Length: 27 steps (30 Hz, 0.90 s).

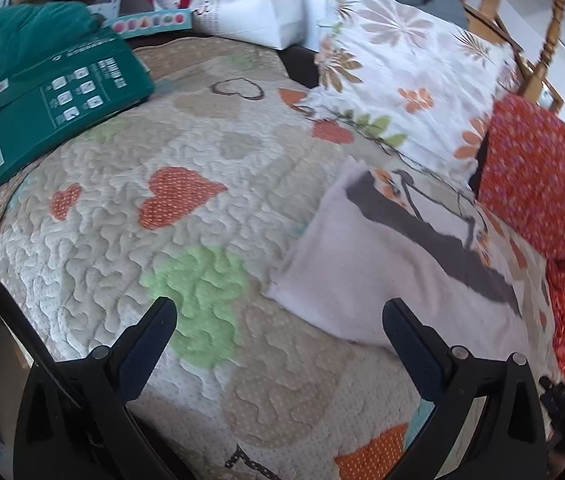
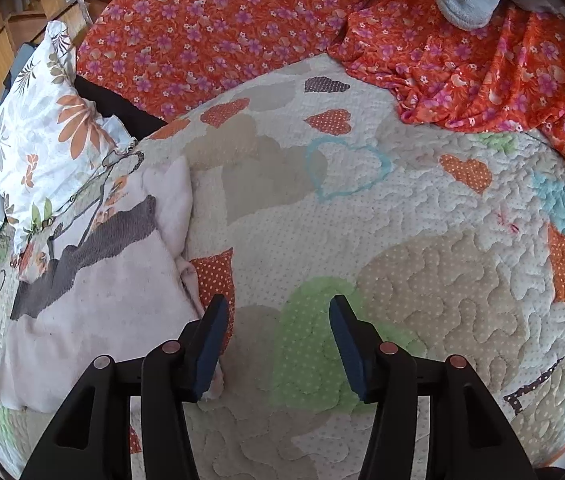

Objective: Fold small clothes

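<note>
While both grippers hang empty over the quilt (image 2: 422, 240), the pale pink garment (image 1: 366, 276) lies flat beside the floral pillow (image 1: 402, 80).
Left gripper (image 1: 278, 332) and right gripper (image 2: 278, 332) have jaws apart, holding nothing. The cloth looks light, soft and limp; likely best pinched at a corner or hem edge.

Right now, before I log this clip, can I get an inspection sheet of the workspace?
Surface: heart-patterned quilt, lumpy.
Job's things: pale pink garment lying folded on the quilt's left part.
Clutter: green box, white paper bag, floral pillow, orange flowered fabric.
Grippers: left tool open, empty; right tool open, empty, beside the garment's edge.
Cables: nothing seen.
Surroundings: wooden chair behind.
</note>
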{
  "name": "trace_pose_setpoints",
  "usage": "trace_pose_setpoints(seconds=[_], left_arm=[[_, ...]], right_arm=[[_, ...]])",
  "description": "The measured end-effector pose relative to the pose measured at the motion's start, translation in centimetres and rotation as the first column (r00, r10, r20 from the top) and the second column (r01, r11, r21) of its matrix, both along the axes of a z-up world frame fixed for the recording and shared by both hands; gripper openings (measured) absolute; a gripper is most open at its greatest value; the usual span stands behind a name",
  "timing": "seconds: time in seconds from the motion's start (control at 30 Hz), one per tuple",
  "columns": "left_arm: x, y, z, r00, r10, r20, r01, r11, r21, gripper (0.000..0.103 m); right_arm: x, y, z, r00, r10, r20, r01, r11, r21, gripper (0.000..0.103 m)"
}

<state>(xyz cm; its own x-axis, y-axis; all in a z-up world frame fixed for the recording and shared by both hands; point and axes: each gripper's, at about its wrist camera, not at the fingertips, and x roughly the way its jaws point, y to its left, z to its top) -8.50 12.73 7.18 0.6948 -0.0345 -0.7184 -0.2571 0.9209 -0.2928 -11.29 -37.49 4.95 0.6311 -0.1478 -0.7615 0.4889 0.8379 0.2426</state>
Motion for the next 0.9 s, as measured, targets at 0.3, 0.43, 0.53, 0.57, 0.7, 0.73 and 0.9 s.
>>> trace_pose_setpoints(seconds=[0.3, 0.43, 0.53, 0.57, 0.7, 0.73, 0.9], left_arm=[[1.0, 0.3, -0.1, 0.999, -0.010, -0.032, 0.007, 0.996, -0.088, 0.103], [2.8, 0.5, -1.1, 0.995, -0.012, -0.100, -0.004, 0.987, -0.158, 0.103], [4.4, 0.2, -2.0, 0.990, -0.016, -0.141, -0.005, 0.989, -0.148, 0.103], [4.8, 0.0, -2.2, 0.989, -0.015, -0.147, -0.005, 0.991, -0.132, 0.103], [5.8, -0.5, -3.3, 0.990, 0.000, -0.144, -0.013, 0.996, -0.091, 0.103], [6.0, -0.7, -3.7, 0.990, 0.004, -0.140, -0.017, 0.996, -0.093, 0.103], [7.7, -1.2, -5.0, 0.992, -0.001, -0.128, -0.006, 0.999, -0.054, 0.098]], right_arm=[[0.4, 0.1, -0.4, 1.000, 0.007, -0.014, -0.007, 1.000, -0.003, 0.057], [0.5, 0.1, -0.6, 1.000, 0.015, -0.019, -0.015, 1.000, -0.001, 0.057], [0.5, 0.1, -0.7, 1.000, 0.020, -0.023, -0.020, 1.000, 0.002, 0.057], [0.6, 0.1, -0.8, 0.999, 0.022, -0.025, -0.022, 1.000, 0.005, 0.057], [0.8, 0.3, -1.1, 0.999, 0.039, -0.033, -0.038, 0.999, 0.004, 0.057], [0.8, 0.6, -1.1, 0.998, 0.048, -0.032, -0.048, 0.999, -0.002, 0.057], [1.0, 1.9, -1.1, 0.997, 0.074, -0.025, -0.075, 0.995, -0.066, 0.057]])
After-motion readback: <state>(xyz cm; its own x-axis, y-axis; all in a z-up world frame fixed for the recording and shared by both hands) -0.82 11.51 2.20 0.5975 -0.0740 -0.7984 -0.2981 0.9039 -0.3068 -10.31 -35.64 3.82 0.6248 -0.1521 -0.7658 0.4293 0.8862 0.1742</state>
